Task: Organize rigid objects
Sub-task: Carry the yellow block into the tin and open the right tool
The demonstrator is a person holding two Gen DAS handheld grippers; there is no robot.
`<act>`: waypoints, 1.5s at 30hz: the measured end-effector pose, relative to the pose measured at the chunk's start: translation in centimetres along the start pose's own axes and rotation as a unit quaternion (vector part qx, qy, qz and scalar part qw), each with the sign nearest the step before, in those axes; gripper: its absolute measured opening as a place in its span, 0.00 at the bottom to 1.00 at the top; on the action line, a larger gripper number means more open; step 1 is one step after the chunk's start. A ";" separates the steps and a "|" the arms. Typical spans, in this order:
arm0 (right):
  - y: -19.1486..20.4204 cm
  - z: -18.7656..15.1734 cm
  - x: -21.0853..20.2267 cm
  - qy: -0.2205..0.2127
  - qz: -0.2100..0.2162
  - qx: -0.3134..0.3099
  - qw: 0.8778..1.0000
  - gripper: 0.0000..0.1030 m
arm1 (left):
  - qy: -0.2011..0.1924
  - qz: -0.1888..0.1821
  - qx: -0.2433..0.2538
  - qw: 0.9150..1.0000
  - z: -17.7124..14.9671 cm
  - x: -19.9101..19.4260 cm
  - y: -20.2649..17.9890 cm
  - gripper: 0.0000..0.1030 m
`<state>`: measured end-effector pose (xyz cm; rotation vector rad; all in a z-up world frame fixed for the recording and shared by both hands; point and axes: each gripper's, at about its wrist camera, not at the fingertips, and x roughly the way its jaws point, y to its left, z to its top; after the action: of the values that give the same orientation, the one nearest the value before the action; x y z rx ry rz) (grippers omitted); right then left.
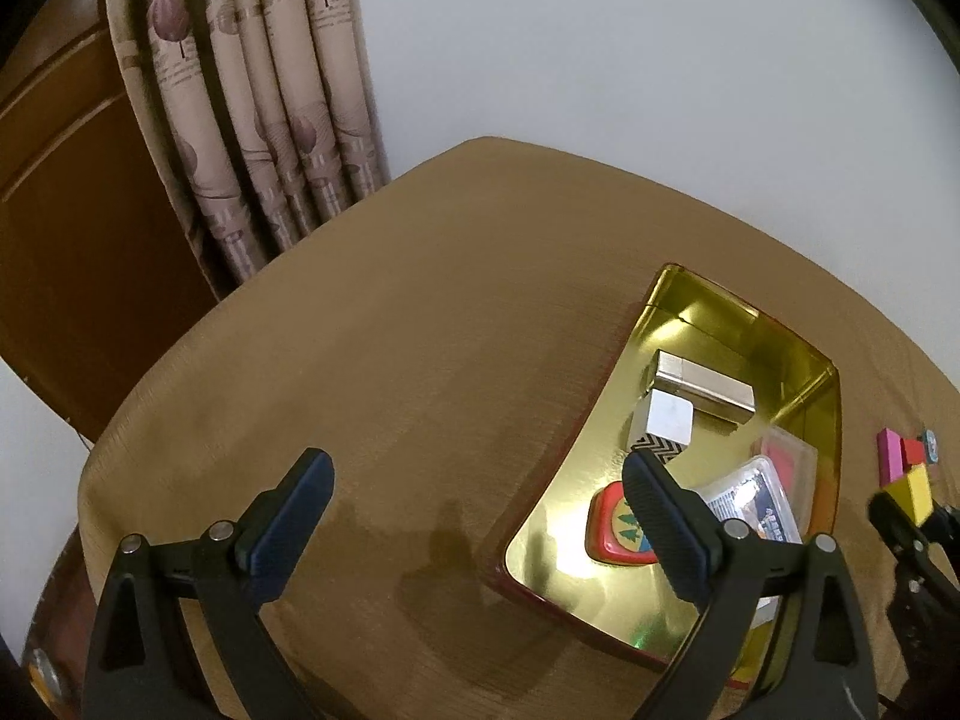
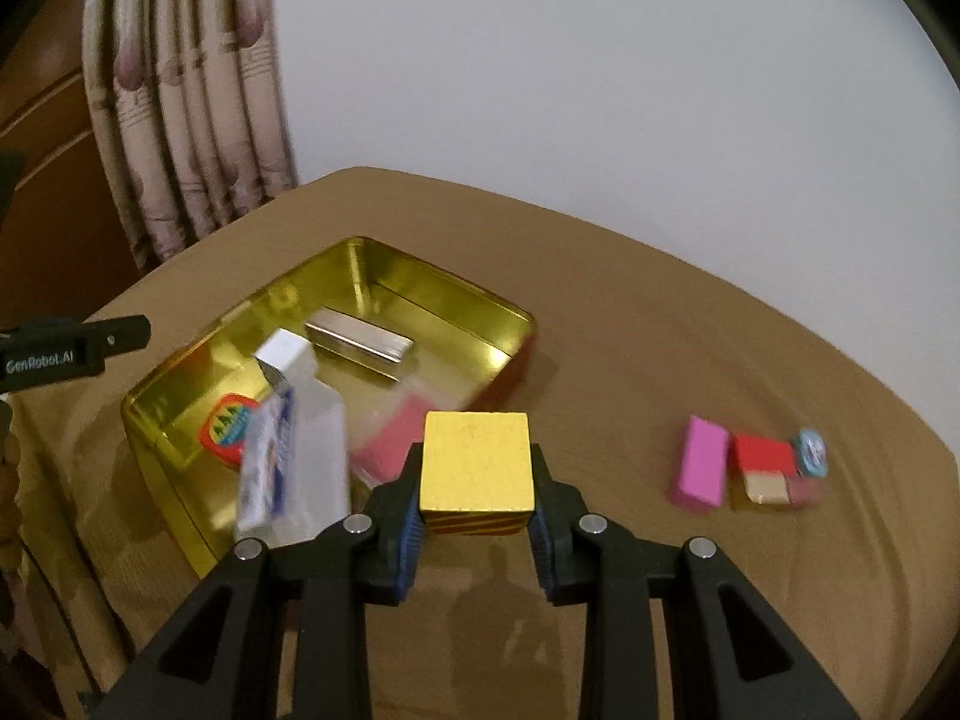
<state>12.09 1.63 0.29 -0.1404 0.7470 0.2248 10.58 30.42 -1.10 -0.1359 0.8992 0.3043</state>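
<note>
- The right gripper [image 2: 477,519] is clamped on a yellow block [image 2: 477,462]; its blue pads press the block's two sides, and the block sits square between the fingers, top face up, clear of the cloth. That reads as a carry grip: the sides are held so the block can be let down flat.
- The left gripper [image 1: 480,516] stands wide apart and holds nothing. It hangs over the near-left edge of the tin [image 1: 558,414], probably waiting there to steady it or to take a later piece.
- Just beyond and to the left of the held block is the gold tin [image 2: 516,318], open, on the table [image 2: 630,300]. In it lie a clear case [image 2: 294,462], a pink piece [image 2: 390,438], a round-cornered badge [image 2: 225,426], a white box [image 2: 282,354] and a silver bar [image 2: 360,336]. They are gathered there as the sorted lot, so the block looks bound for the tin.
- To the right, well apart from the tin, a magenta block [image 2: 699,462], a red block [image 2: 762,453] and a small round thing [image 2: 810,450] sit close together on the cloth, not yet collected.
</note>
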 end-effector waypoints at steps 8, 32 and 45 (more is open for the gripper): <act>3.1 2.4 2.5 0.001 0.014 -0.043 0.999 0.29 | 0.001 -0.003 -0.004 1.000 0.2 0.2 0.2 0.93; 7.0 1.7 7.7 0.047 0.043 -0.057 0.996 0.29 | 0.000 -0.010 -0.008 1.000 0.4 0.3 0.3 0.93; 6.2 1.8 7.3 0.040 0.033 -0.042 0.998 0.49 | -0.003 -0.012 -0.001 1.000 0.6 0.2 -0.1 0.93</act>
<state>16.87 9.13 -3.70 -0.2055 0.8239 0.3161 11.18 30.52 -0.95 -0.1471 0.8900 0.2834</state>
